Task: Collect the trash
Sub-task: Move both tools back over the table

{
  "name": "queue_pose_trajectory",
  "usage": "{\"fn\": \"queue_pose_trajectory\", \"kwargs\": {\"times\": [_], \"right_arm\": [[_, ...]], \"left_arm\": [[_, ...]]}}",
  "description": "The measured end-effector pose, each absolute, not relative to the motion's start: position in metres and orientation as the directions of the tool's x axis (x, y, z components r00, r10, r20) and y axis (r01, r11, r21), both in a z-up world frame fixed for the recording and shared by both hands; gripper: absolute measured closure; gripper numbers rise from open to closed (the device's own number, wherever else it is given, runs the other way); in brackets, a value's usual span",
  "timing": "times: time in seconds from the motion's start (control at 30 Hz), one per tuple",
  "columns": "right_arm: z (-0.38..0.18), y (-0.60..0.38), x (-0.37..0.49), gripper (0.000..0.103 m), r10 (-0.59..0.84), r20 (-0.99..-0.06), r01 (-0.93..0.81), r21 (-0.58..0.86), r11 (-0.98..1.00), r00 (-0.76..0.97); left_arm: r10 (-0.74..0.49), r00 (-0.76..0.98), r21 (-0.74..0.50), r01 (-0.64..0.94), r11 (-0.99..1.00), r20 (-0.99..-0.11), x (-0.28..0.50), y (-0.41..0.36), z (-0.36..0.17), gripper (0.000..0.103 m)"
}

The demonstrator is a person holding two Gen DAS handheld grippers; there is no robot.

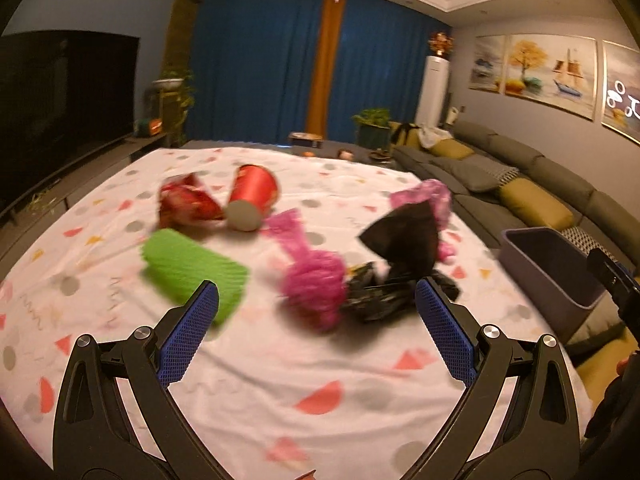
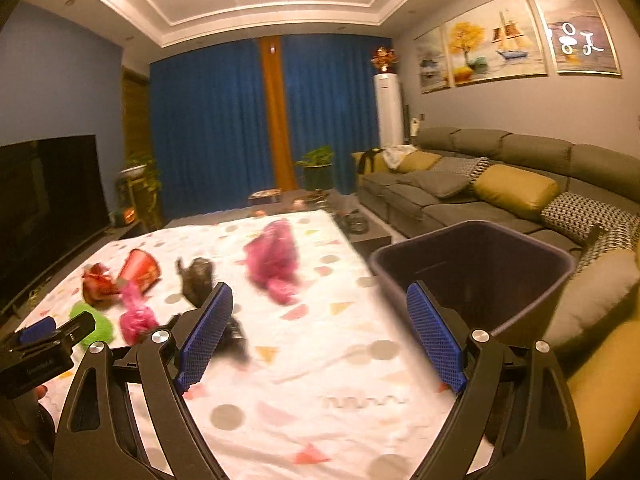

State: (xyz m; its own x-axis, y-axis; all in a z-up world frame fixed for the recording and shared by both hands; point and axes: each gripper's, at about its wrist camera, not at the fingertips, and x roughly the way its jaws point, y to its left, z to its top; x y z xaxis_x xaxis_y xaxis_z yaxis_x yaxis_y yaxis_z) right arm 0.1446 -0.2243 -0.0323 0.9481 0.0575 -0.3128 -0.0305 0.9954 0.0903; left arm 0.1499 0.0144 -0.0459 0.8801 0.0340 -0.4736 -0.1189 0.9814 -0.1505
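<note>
Both frames motion-blurred. Left hand-held gripper (image 1: 316, 300) is hovering released, jaws spread wide, nothing between them, above the patterned surface (image 1: 248, 384). Trash is lying scattered ahead of it: green foam sleeve (image 1: 192, 272), red cup (image 1: 253, 197) on its side, red wrapper (image 1: 185, 205) touching the cup, pink net bag (image 1: 314, 276) beside crumpled black bag (image 1: 394, 268) (second pink bag (image 2: 274, 260) farther back). Right hand-held gripper (image 2: 320, 300) is also hanging released, empty, near the dark bin (image 2: 472, 272) at the surface's right edge
</note>
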Motion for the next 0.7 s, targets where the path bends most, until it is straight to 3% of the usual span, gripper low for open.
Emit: {"fn": "queue_pose_trajectory", "kwargs": {"times": [0.4, 0.6, 0.7], "right_arm": [[-0.046, -0.160, 0.186, 0.019, 0.169, -0.384, -0.164, 0.045, 0.985, 0.908], [-0.059, -0.136, 0.223, 0.033, 0.213, -0.451, -0.221, 0.034, 0.975, 0.867], [-0.067, -0.130, 0.239, 0.049, 0.212, -0.489, -0.225, 0.033, 0.974, 0.846]], "left_arm": [[0.068, 0.875, -0.156, -0.161, 0.975, -0.480, 0.155, 0.048, -0.049, 0.006], [0.082, 0.872, -0.139, -0.169, 0.976, -0.482, 0.167, 0.052, -0.051, 0.006], [0.078, 0.870, -0.141, -0.167, 0.976, -0.487, 0.173, 0.054, -0.052, 0.006]]}}
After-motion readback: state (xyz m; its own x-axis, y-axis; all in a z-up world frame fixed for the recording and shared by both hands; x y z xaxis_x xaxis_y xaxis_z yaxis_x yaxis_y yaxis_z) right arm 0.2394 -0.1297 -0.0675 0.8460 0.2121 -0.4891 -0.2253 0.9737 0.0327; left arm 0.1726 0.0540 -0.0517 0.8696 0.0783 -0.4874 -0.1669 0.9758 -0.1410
